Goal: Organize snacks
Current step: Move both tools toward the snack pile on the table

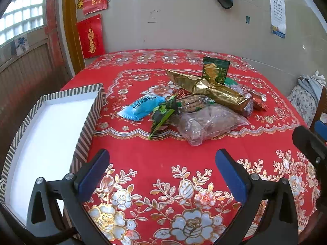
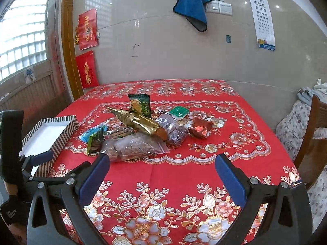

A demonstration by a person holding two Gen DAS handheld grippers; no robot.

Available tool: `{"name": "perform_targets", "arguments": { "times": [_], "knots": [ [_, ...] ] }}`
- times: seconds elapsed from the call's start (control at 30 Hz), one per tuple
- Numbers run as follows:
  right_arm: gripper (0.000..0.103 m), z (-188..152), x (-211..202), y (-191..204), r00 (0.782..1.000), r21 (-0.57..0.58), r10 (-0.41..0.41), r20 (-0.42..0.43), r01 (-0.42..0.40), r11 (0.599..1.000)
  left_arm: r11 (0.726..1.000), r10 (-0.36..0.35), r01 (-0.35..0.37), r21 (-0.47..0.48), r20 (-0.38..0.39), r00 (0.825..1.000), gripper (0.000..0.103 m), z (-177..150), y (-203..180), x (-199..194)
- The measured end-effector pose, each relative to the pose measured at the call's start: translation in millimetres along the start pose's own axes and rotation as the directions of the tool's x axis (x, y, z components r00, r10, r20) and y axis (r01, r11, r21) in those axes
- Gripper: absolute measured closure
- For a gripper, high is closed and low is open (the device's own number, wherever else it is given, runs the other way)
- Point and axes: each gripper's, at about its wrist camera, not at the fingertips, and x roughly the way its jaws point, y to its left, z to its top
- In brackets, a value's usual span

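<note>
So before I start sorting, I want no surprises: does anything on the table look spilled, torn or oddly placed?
Nothing looks spilled or torn. The snacks are simply heaped in a loose pile: the gold foil bag lies slanted across others, and the dark green packet stands propped upright behind it. The striped box is empty.

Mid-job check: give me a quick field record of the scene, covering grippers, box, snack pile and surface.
left gripper: open, empty, above the table's near edge
right gripper: open, empty, short of the pile
striped box: left side of table, white inside, no snacks in it
snack pile: mid-table, none sorted yet
gold foil bag: lies on top, diagonal
clear zip bag: nearest item, brown contents
blue packet: pile's box side
green pouch: upright at back
red packet: right edge of pile
tablecloth: red floral
</note>
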Motion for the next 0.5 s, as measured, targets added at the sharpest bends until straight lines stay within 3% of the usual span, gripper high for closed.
{"name": "perform_targets", "arguments": {
  "times": [0.5],
  "knots": [
    [0.000,-0.1,1.2,4.7,1.000,-0.005,0.005,-0.019,-0.005,1.000,1.000,0.006,-0.005,-0.007,0.025,1.000,0.000,0.5,4.8,-4.0]
  ]
}}
